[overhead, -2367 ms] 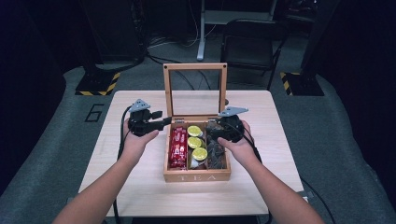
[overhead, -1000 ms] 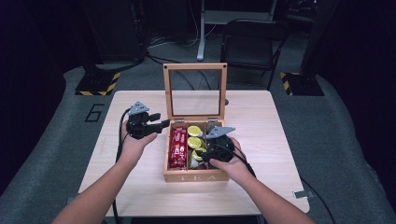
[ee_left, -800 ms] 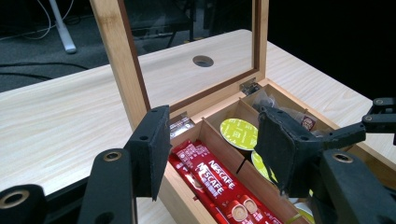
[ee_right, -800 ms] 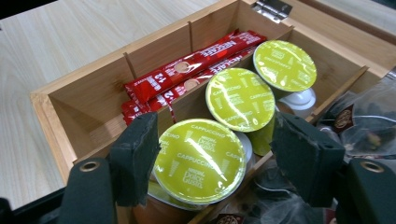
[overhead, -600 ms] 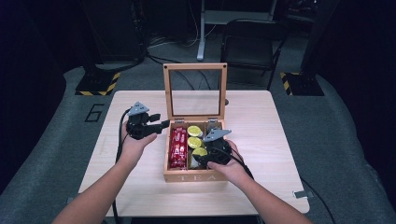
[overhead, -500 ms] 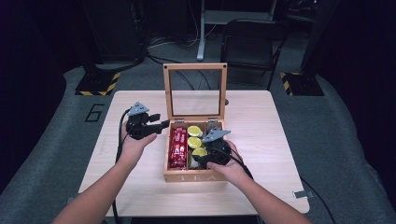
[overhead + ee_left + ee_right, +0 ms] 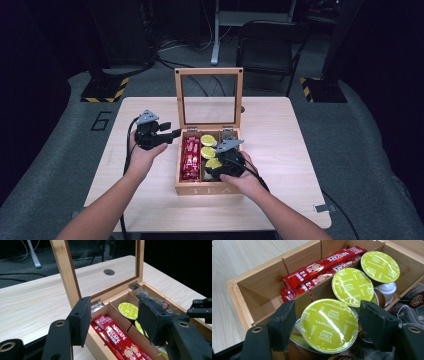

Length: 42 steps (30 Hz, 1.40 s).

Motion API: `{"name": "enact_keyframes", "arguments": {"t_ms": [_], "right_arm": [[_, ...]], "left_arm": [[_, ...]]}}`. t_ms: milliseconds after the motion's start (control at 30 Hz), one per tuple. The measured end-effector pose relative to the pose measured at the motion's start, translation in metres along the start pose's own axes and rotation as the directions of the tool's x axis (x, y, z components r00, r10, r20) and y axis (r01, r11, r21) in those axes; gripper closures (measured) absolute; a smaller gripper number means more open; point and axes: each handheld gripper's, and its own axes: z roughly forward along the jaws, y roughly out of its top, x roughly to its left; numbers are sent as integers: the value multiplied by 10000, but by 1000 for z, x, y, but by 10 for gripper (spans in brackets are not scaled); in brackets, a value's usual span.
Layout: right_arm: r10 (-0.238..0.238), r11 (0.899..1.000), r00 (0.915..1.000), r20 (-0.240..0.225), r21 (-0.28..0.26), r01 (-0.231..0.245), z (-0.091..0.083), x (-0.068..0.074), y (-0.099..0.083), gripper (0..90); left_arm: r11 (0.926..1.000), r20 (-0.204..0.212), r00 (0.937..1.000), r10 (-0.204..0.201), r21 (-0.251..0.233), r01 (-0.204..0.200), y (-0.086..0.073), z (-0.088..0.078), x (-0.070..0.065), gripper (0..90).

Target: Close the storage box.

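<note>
Over the capsule [image 7: 329, 326] — right hand-held gripper [image 7: 327, 326], tilted down

Pale wood-grain counter [image 7: 280, 130], rectangular, with a small round hole [image 7: 109, 272] in the top behind the box. Resting directly on it, near the middle: an open wooden box [image 7: 200, 189] marked TEA on its front wall, the glass-paned lid [image 7: 208, 100] standing upright at the back. Inside, in separate compartments: red coffee sachets [image 7: 190, 157] on the left, green-topped capsules [image 7: 208, 140] in the middle row, dark packets [image 7: 160, 302] on the right.
</note>
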Motion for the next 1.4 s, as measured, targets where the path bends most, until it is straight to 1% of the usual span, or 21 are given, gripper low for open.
{"name": "enact_keyframes", "arguments": {"t_ms": [33,100,233,300,333,467,600,667,700,833,867,1000,1033,1067,1167,1200,1233,1300,1367,1400], "right_arm": [[78,9999,10000,-9,65,-78,0,1,0,297],[-67,10000,10000,70,35,67,1,0,0,301],[-171,9998,9998,95,50,171,1,0,0,343],[-62,10000,9999,117,49,61,0,1,0,359],[-92,10000,9999,121,40,91,0,1,0,363],[-152,9999,9998,154,-14,153,0,1,0,367],[-188,9998,9998,94,76,187,-2,2,0,368],[-236,9997,9997,83,-25,236,-3,3,0,368],[-302,9995,9995,71,-112,302,-4,3,0,368],[-147,9996,9998,105,-241,150,-10,5,2,369],[-212,9993,9998,62,-296,213,-11,4,2,368],[-68,9985,9999,142,-549,75,-18,3,4,369],[-107,9984,9999,105,-550,113,-20,2,5,368],[-44,9983,9999,126,-581,52,-22,2,5,369],[-125,9972,9997,204,-734,139,-28,-2,6,369],[-106,9969,9997,226,-781,123,-31,-3,6,369],[39,9966,9997,254,-820,-18,-33,-4,6,368],[0,9956,9995,330,-941,31,-38,-7,6,369],[145,9950,9990,412,-992,-104,-43,-10,6,369],[74,9949,9988,476,-1009,-25,-45,-12,5,369]], "left_arm": [[10000,-1,10000,2,8,-2,0,0,0,445],[10000,4,10000,28,12,-28,0,0,0,445],[10000,-16,10000,2,-2,-2,0,-1,0,445],[10000,-21,10000,10,6,-10,0,-1,0,445],[10000,-19,10000,-3,3,3,0,-1,0,444],[10000,17,10000,58,74,-58,-1,0,0,444],[9999,23,10000,37,115,-38,-1,0,-1,445],[9999,26,10000,45,122,-45,-1,0,-1,445],[9999,34,10000,39,126,-39,-1,0,-1,445],[9999,15,10000,72,128,-72,-1,0,0,445],[9999,19,10000,76,141,-76,-1,-1,0,445],[9999,-2,10000,64,141,-64,-1,-1,0,445],[9999,-33,10000,70,101,-69,-1,-1,0,445],[9999,-26,10000,68,99,-67,-1,-1,0,444],[10000,-35,10000,57,80,-57,-1,-1,1,445],[10000,-41,10000,56,65,-56,-1,-1,1,444],[10000,-48,10000,49,53,-48,-1,-2,1,445],[10000,-43,10000,38,74,-38,-2,-2,1,444],[10000,-48,10000,39,75,-39,-2,-2,1,444],[10000,-51,10000,52,86,-51,-2,-2,1,444]]}}
